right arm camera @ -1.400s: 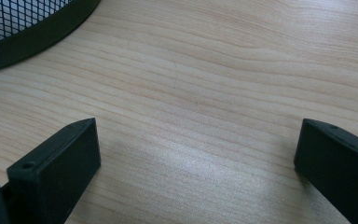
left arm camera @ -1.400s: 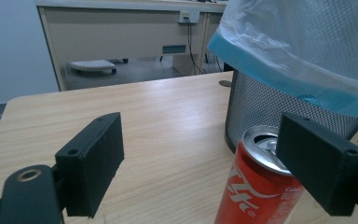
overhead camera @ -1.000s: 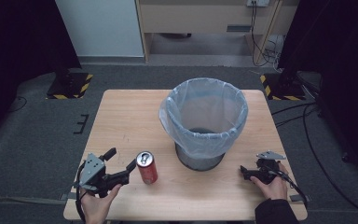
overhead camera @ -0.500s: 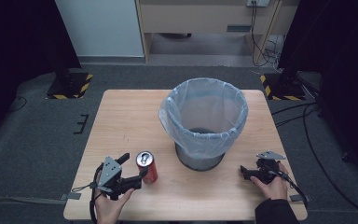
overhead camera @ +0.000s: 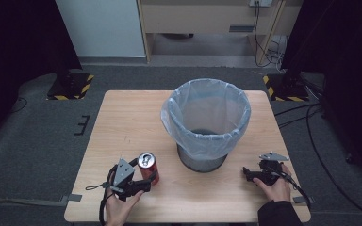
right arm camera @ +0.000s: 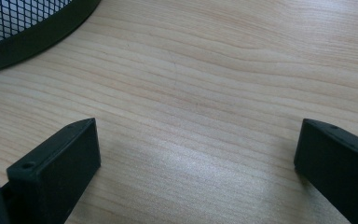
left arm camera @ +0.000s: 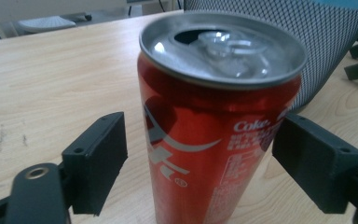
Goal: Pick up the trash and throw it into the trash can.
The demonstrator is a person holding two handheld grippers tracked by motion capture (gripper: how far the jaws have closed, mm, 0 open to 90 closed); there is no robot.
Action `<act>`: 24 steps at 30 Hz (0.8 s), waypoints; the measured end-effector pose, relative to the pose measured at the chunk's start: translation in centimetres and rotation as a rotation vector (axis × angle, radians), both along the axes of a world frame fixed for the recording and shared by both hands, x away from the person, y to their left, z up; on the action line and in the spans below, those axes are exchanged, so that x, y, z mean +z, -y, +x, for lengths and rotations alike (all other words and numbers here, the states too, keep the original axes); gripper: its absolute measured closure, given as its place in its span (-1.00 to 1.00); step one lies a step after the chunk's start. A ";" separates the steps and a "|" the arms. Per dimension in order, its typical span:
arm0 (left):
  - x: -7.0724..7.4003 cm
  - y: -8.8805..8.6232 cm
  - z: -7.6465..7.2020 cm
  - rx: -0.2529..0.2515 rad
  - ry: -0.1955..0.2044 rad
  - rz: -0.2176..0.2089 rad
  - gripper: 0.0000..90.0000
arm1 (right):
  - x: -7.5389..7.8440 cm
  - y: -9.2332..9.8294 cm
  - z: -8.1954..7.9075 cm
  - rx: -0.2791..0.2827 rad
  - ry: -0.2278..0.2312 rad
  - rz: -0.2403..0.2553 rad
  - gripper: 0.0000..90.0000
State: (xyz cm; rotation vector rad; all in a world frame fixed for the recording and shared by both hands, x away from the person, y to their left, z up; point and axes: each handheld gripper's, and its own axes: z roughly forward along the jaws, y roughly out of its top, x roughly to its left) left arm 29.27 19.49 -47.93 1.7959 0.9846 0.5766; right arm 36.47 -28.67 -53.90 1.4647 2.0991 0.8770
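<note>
— Where's the can [left arm camera: 214, 135]?

— Upright on the counter [overhead camera: 122, 122], near the front edge on the person's left, just in front of the bin [overhead camera: 206, 123] and to its left. Its top is already opened.

— And the left hand-held gripper [overhead camera: 143, 181]?

— Right at the can. In the left gripper view the can stands between the two black jaws, one on each side of its red wall. The jaws have just been closing, yet a gap shows on the left side; on the right the pad sits at the can's edge, and I cannot tell whether it touches. So: apart, with the can between, not clamped.

— From above?

— The left hand [overhead camera: 118, 209] comes in from the bottom edge, and the gripper lies low, pointing toward the can's base.

— The right hand-held gripper [overhead camera: 247, 173]?

— Well apart from the can, on the far side of the bin, low over the counter in the right hand [overhead camera: 275, 188]. Its jaws stand wide apart over bare wood — nothing between them. The bin's mesh base shows in the corner of its own view.
</note>
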 end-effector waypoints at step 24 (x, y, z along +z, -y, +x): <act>0.6 -0.8 -0.2 -0.011 -0.004 -0.016 -0.26 | 0.0 0.0 0.0 0.000 0.000 0.000 -0.99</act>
